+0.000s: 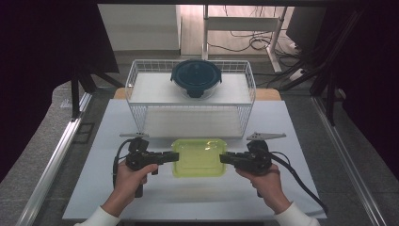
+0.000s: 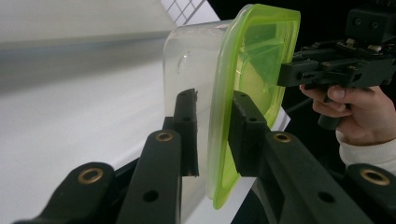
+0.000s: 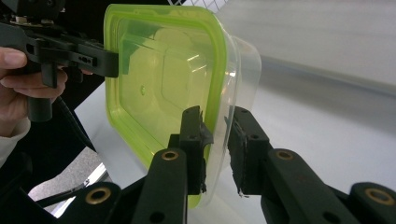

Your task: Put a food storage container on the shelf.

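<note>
**So: both ends gripped, the carry still ahead**

Right now you have the green-lidded container (image 1: 199, 157) caught from both ends. Your left gripper (image 1: 175, 156) is clamped on its near rim: in the left gripper view one jaw presses the clear wall and the other bears on the green lid (image 2: 252, 88), with the rim pinched between them. Your right gripper (image 1: 224, 158) does the same at the opposite end; in the right gripper view its jaws straddle the lid edge (image 3: 212, 74) and the clear tub wall, closed on it.

The container sits between your two grippers, directly ahead of each one's jaws, over the white table (image 1: 117, 188). From the pictures you cannot tell whether its base rests on the table or has just cleared it.

What looks done: reaching in and getting a two-sided grasp, lid already on the tub. What looks left, as a judgement: the lift and the carry. Beyond your grippers stands the white wire rack (image 1: 136, 89), with a dark round lidded bowl (image 1: 195, 77) on its upper shelf and an open lower shelf facing you. If the rack is the goal, nothing of the transfer has been made yet.
</note>
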`<state>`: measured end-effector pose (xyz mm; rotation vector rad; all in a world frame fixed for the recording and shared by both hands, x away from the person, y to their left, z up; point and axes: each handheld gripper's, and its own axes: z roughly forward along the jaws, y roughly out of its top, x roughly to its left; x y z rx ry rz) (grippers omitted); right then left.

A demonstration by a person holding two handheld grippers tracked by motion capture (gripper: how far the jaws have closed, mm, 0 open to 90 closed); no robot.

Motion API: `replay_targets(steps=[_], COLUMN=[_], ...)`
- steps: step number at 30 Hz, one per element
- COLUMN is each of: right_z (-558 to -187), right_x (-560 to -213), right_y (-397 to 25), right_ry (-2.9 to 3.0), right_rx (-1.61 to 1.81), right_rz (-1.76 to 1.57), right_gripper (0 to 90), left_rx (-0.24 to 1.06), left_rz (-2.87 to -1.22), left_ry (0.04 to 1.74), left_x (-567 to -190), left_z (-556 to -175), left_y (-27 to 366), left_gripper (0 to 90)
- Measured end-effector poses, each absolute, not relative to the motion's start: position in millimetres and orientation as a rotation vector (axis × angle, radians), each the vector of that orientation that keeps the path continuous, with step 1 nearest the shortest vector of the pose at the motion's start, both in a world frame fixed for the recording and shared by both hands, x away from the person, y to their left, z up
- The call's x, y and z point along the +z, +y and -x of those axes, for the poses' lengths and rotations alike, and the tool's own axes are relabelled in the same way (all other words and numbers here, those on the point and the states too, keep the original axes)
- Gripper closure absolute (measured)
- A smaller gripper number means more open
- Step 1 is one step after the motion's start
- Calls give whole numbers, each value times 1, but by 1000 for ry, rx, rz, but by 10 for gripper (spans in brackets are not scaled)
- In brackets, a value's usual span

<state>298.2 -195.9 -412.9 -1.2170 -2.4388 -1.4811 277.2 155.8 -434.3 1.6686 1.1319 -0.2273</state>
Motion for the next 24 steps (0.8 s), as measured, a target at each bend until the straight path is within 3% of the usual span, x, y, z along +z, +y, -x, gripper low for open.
replay_targets(steps=[24], right_z=[-309], right_x=[-368], right_y=[-190], right_ry=[-2457], right_rx=[-1550], right_rz=[1172], right_gripper=[752], left_rx=[-179], left_rz=[-1643], left_ry=[1086], left_x=[-390], left_z=[-287], left_y=[163], left_gripper=[756])
